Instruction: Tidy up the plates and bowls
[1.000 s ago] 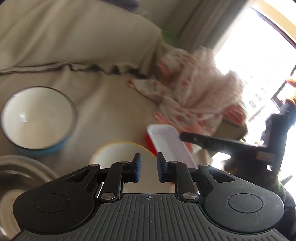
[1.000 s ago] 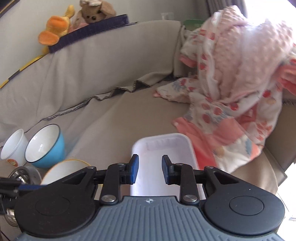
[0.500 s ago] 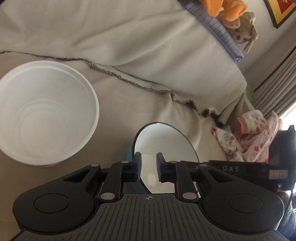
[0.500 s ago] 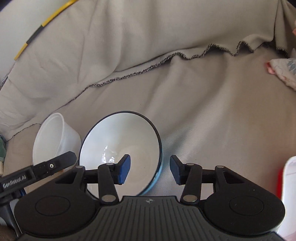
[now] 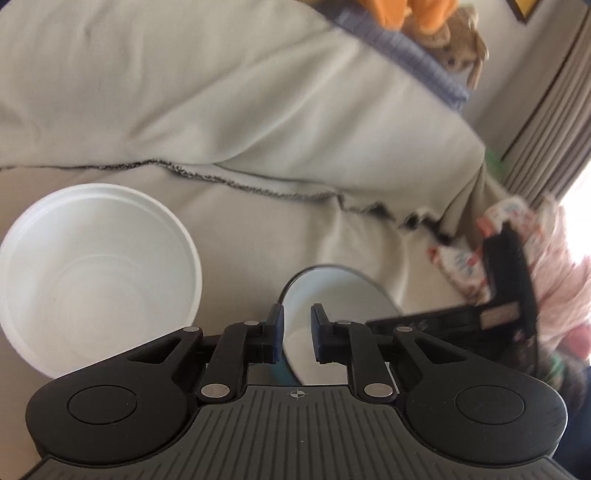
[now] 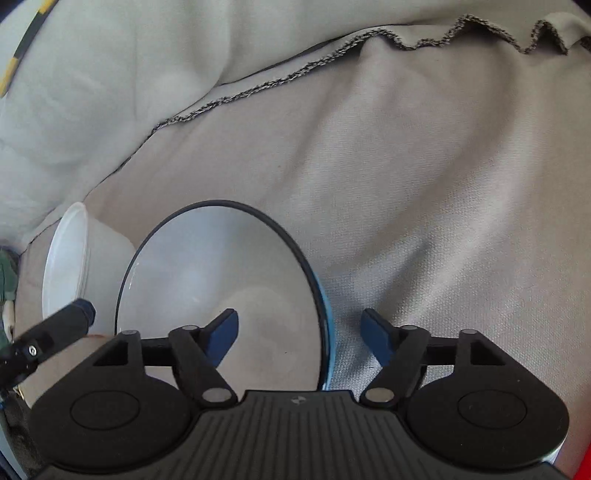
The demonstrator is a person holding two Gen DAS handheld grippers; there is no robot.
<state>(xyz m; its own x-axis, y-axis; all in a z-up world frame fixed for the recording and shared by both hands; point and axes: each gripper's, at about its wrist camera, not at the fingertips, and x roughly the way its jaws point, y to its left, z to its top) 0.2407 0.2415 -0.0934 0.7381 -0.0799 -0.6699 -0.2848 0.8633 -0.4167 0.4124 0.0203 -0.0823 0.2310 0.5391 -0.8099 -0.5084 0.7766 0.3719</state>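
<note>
A blue enamel bowl (image 6: 221,288) with a white inside and dark rim lies tilted on the grey sofa cover. My right gripper (image 6: 299,339) is wide open; the bowl's right rim lies between its jaws, untouched. In the left wrist view the same bowl (image 5: 332,295) sits just beyond my left gripper (image 5: 297,332), whose jaws stand narrowly apart and hold nothing. A white plastic bowl (image 5: 96,273) sits upright to the left and shows in the right wrist view (image 6: 70,258) behind the blue bowl.
The grey sofa cover (image 6: 424,184) spreads to the right of the bowls. A pink patterned blanket (image 5: 546,251) lies at the right. Stuffed toys (image 5: 454,33) sit on the sofa back. The right gripper's body (image 5: 498,295) crosses the left view.
Both grippers swung from the white tray and yellow bowl to the blue bowl. The right jaws opened wide and closed in on its rim. The left view shifted slightly.
</note>
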